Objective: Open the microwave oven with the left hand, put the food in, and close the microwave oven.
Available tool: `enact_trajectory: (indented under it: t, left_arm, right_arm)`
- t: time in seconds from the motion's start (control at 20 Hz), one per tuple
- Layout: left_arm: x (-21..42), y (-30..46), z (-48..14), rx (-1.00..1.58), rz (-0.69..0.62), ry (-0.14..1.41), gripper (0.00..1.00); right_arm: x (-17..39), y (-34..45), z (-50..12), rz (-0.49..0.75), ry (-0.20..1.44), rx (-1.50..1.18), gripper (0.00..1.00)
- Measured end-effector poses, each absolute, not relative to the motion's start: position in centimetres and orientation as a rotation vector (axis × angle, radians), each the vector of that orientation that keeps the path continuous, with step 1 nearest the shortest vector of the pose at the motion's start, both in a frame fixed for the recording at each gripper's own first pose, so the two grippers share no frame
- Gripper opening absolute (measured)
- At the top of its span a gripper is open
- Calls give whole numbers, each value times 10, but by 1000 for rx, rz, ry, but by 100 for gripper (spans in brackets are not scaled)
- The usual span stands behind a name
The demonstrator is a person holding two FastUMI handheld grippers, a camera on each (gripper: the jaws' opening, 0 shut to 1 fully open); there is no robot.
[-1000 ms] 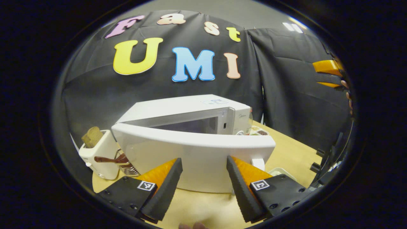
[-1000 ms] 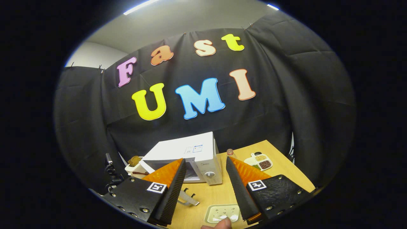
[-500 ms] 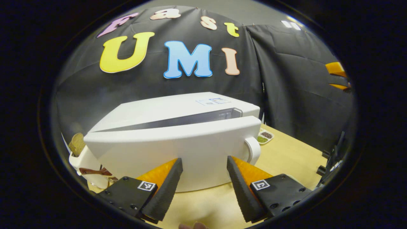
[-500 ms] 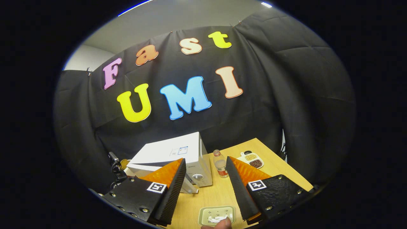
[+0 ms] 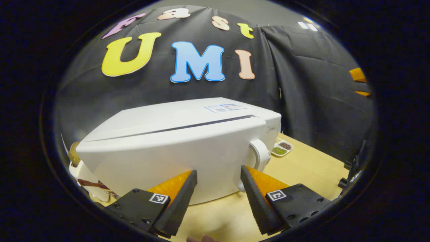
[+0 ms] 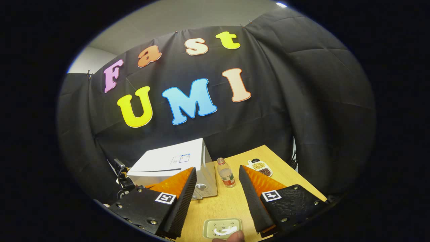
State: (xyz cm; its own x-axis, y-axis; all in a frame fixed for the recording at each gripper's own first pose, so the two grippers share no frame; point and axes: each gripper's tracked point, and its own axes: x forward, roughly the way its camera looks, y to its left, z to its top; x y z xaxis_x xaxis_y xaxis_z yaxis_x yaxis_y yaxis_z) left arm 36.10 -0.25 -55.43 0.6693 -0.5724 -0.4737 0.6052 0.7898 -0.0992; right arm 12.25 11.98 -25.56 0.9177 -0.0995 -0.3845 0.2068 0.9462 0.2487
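1. Left gripper view: the left tongs stand wide apart with nothing between them, right up against the front of the microwave oven; whether a fingertip touches the door I cannot tell; the door sits almost flush, with only a thin dark seam along its top edge, and the white handle juts out at its right end; my judgement is that the closing step is in hand, and the next move calls for a steady forward press on the door until that seam is gone; the oven is white, boxy and smooth, resting on the pale wooden surface; the food is hidden, so I cannot tell whether it lies inside.

2. Right gripper view: the right tongs are held wide and empty, high above the surface and well apart from the oven, which stands at the back left near the cloth wall; a small bottle stands just beside it; a pale tray lies at the near edge.
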Motion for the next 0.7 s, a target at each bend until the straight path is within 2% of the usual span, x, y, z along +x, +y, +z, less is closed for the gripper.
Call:
enact_trajectory:
  t: [0.05, 0.1, 0.15, 0.3, 0.5, 0.7]
  left_arm:
    - [362, -1, -553, 54, -658, 515, 96]
    - [366, -2, -554, 30, -646, 522, 91]
    - [373, 0, -554, -6, -620, 527, 96]
    - [365, -8, -564, -78, -576, 636, 64]
    - [340, 2, -481, 6, -528, 504, 82]
    - [264, 34, -376, -29, -425, 416, 83]
  right_arm:
    - [121, 120, -257, -153, 383, 294, 78]
    - [120, 122, -256, -143, 383, 297, 78]
    - [120, 122, -254, -134, 381, 295, 78]
    - [111, 128, -251, -86, 390, 292, 78]
    - [100, 131, -235, -12, 363, 251, 78]
    - [99, 126, -217, 95, 325, 195, 78]
